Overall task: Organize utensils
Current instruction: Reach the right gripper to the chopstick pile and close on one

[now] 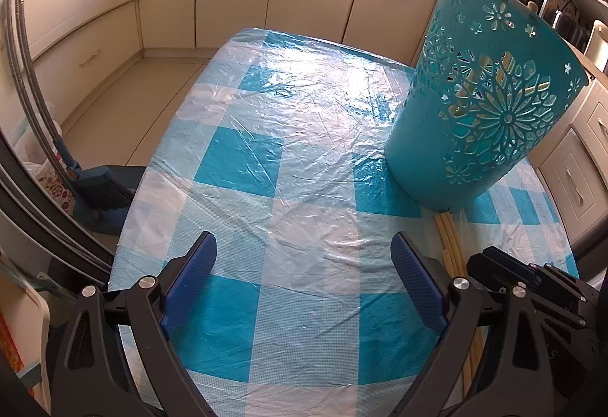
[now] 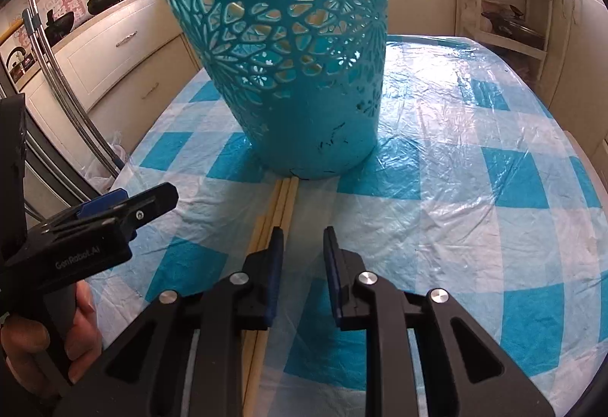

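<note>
Right gripper (image 2: 302,238): fingers are partly open, narrow gap, nothing held. The chopsticks (image 2: 279,206) lie on the table (image 2: 475,227) just left of that gap; the left finger's tip sits over or against them, can't tell if it touches. As they stand, the fingers don't straddle the bundle.

Left gripper (image 1: 304,253): fingers wide open, empty, only tablecloth between them. In that view the chopsticks (image 1: 450,238) run just outside its right finger.

Step in hand, as I read it: pick up the chopsticks with the right.
- Shift the right gripper left until the whole bundle sits between the fingers, then lower.
- Open a bit wider first; there are several sticks side by side and the gap looks tight.
- Close across the sticks, not along them.
- Plastic cover is crinkled and loose, so don't pinch it.

Beyond the fingertips: far ends of the sticks reach the base of the teal basket (image 2: 296,75), standing upright. Draw back before lifting to avoid nudging it.
</note>
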Available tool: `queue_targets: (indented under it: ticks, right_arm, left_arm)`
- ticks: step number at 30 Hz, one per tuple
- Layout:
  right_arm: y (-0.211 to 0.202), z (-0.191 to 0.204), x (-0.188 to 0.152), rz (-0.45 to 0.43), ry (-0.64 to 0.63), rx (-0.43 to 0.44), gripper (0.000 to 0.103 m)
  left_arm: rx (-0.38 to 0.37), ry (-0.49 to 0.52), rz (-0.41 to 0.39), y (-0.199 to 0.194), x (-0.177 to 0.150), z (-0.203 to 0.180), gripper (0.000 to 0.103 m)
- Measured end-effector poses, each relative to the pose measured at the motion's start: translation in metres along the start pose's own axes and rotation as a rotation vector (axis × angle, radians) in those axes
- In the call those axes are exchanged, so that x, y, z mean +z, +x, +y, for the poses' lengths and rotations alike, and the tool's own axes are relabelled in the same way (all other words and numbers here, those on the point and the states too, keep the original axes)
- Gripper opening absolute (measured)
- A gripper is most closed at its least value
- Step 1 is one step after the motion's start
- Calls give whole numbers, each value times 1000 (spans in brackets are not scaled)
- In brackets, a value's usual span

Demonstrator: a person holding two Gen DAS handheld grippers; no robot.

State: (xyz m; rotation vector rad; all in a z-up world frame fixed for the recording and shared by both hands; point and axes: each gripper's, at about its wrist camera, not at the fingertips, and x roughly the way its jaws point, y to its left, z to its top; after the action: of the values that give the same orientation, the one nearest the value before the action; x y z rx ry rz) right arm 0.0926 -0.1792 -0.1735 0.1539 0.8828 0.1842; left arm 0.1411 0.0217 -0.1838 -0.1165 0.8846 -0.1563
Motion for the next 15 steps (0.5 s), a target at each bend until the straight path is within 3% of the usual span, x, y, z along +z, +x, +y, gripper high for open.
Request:
queue_targets:
  ticks: [9, 12, 15]
  right_arm:
    - [6, 9, 1, 12, -75, -26, 20]
    - [6, 12, 0, 19, -111, -46, 8]
    - [0, 8, -4, 26, -105, -59, 6]
  left_arm:
    - [1, 0, 0, 0, 0, 0, 89]
    - [0, -1, 0, 0, 0, 0, 89]
    - [-1, -3, -1, 1, 0, 0, 89]
